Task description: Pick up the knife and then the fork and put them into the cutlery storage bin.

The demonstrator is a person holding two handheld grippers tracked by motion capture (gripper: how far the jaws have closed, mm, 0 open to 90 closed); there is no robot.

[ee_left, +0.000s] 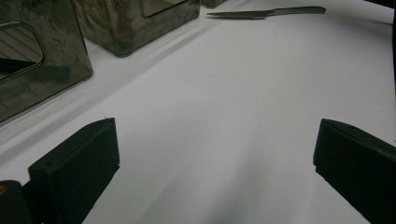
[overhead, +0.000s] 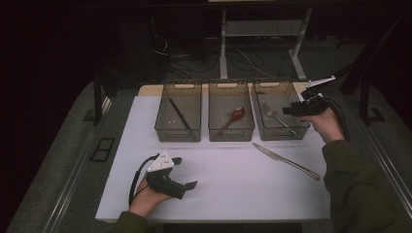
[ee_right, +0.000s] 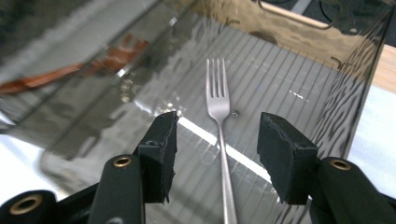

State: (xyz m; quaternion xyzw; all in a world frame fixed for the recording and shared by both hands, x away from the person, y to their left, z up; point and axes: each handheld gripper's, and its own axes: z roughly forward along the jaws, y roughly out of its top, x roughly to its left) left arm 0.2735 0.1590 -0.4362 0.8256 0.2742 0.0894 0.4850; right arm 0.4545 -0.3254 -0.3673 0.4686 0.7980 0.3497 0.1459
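Two tongs (overhead: 189, 185) (ee_right: 217, 140) both released, one fork (ee_right: 218, 105) among three bins (overhead: 178, 133), one knife (overhead: 286, 161) outside

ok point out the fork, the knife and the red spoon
fork (ee_right: 218, 109), right gripper view, on its neck just below the tines
knife (overhead: 284, 160), high view, middle of its length
red spoon (overhead: 237, 113), high view, on its bowl

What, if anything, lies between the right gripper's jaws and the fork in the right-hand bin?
Nothing visible. The right gripper hangs open above the fork, which lies flat on the floor of the right-hand bin, clear of both pads.
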